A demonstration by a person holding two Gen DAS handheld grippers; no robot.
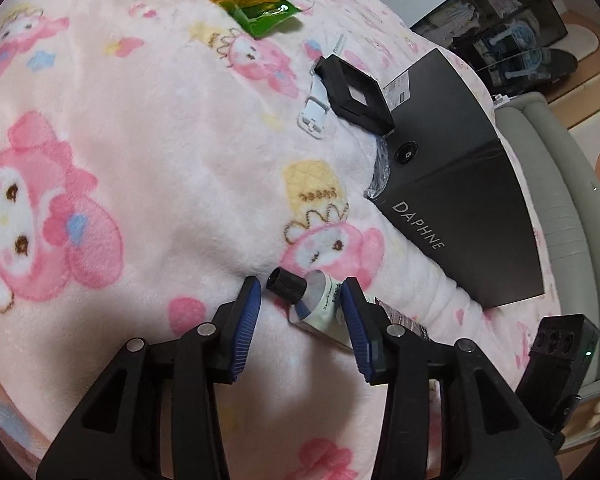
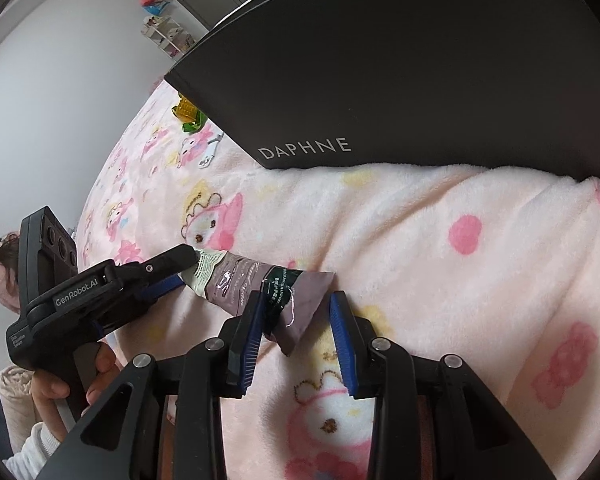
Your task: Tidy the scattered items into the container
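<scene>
The left gripper [image 1: 304, 320] stands open on the pink cartoon-print blanket [image 1: 140, 160] of the bed. Its two blue pads straddle the cap end of the hand-cream tube [image 1: 320, 300]. Blanket shows between its left pad and the tube's black cap [image 1: 286, 282], while its right finger overlaps the tube's pale body. Well ahead of it, slightly to its left, lies a crumpled yellow-and-green wrapper [image 1: 252, 0]. Ahead and to its right a white clip [image 1: 314, 114] lies just beside a black square frame [image 1: 354, 96], and the frame touches the black box [image 1: 460, 184] lettered DAPHNE. The box fills the space to its right.

In the right wrist view, a person's hand [image 2: 60, 392] holds the left gripper's handle at the far left. From there the tube runs rightward across the blanket to the right gripper [image 2: 296, 320]. The tube's flat mauve tail sits between this gripper's jaws. Its left pad rests against the tail and its right pad is just beside the tail's edge. I cannot tell whether it is clamping the tail or only bracketing it. The box rises directly ahead of this gripper, and the tube lies outside it.
</scene>
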